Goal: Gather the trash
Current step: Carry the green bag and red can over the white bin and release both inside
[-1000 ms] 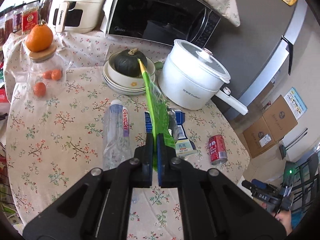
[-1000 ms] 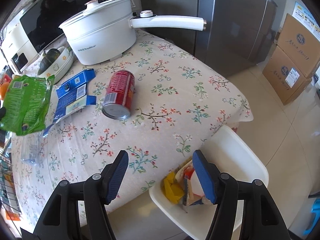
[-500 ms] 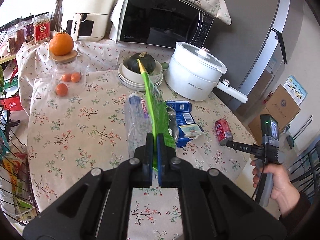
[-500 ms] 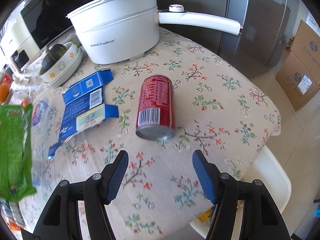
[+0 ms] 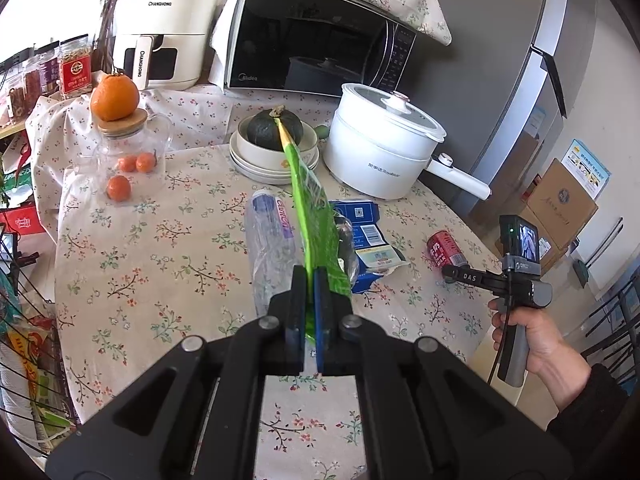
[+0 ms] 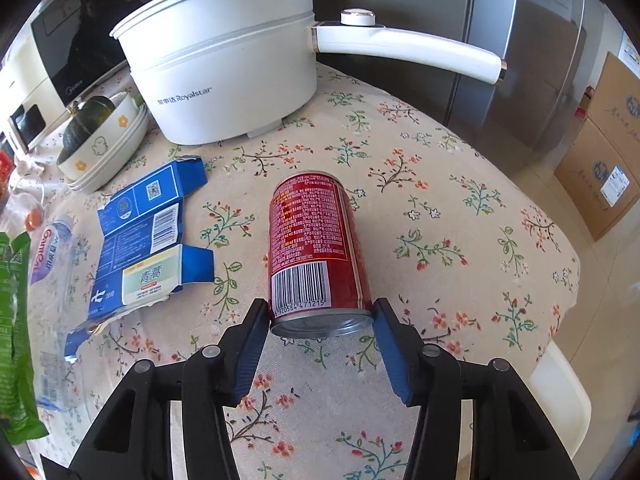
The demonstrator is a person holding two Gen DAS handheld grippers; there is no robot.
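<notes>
The left gripper (image 5: 307, 280) is pinching the green wrapper (image 5: 316, 220) aloft, the right gripper (image 6: 320, 320), jaws spread, is flanking the red can (image 6: 316, 248) lying at the worktop's (image 6: 440, 184) 3 o'clock edge, while the blue carton (image 6: 144, 240) and plastic bottle (image 5: 272, 240) are awaiting collection.

Round tabletop (image 5: 168, 240) w/ floral cloth. Behind it: black microwave (image 5: 316, 44) under a floral cover, white air fryer (image 5: 164, 32) at its left. Tall grey fridge (image 6: 532, 52) on the right side, cardboard boxes (image 5: 560, 204) on pale tile floor (image 6: 600, 280). Bright daylight from upper left.
</notes>
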